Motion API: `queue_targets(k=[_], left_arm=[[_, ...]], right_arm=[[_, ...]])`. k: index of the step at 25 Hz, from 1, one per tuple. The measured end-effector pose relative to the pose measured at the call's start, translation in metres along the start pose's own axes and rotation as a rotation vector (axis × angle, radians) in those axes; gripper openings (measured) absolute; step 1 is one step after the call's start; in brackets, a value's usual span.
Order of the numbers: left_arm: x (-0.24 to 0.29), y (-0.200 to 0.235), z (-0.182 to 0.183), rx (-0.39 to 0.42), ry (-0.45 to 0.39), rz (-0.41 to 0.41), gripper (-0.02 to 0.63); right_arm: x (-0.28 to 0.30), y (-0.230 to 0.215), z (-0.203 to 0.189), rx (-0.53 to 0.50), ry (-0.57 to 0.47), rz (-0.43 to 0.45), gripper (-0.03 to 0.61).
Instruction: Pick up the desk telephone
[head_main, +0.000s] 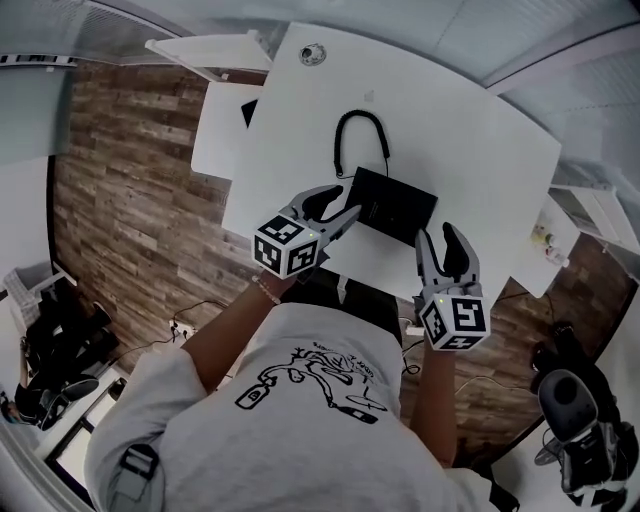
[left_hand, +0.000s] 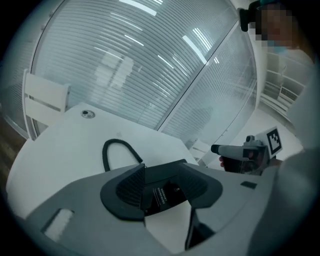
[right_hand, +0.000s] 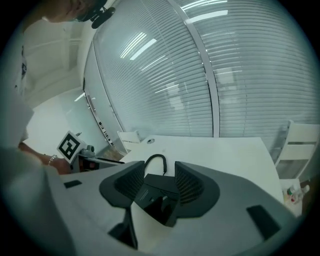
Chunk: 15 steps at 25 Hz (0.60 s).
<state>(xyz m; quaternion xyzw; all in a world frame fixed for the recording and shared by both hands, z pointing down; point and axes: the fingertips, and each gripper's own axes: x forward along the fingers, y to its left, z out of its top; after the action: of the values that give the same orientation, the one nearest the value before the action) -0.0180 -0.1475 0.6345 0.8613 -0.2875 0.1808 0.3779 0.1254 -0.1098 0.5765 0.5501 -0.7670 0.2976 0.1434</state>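
Your left tool (head_main: 347, 202) stands spread, its jaws just at the near left corner of the desk telephone (head_main: 392, 205), which lies flat on the white counter (head_main: 460, 130). Your right tool (head_main: 434, 232) is spread too, just short of its right edge. Neither seems to touch it, though the angle is poor. The coiled cord (head_main: 358, 128) loops beyond both tools.
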Motion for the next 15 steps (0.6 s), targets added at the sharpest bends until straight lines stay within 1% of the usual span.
queue_targets(k=[2,7,10,13,15], left_arm=[[0.011,0.008,-0.015,-0.018,0.027,0.002,0.201],[0.032,0.026,-0.047,-0.117,0.067,-0.005,0.226],[0.038,0.032,-0.067,-0.145,0.101,-0.011,0.235],[0.044,0.037,-0.081,-0.184,0.113,-0.02,0.238],[0.049,0.039,-0.086,-0.192,0.117,-0.026,0.238]], right_arm=[[0.009,-0.005,-0.015,0.013,0.03,0.005,0.166],[0.028,-0.02,-0.054,0.063,0.101,0.003,0.183],[0.035,-0.024,-0.074,0.094,0.131,0.01,0.192],[0.046,-0.027,-0.092,0.12,0.159,0.027,0.198],[0.053,-0.03,-0.101,0.139,0.167,0.036,0.198]])
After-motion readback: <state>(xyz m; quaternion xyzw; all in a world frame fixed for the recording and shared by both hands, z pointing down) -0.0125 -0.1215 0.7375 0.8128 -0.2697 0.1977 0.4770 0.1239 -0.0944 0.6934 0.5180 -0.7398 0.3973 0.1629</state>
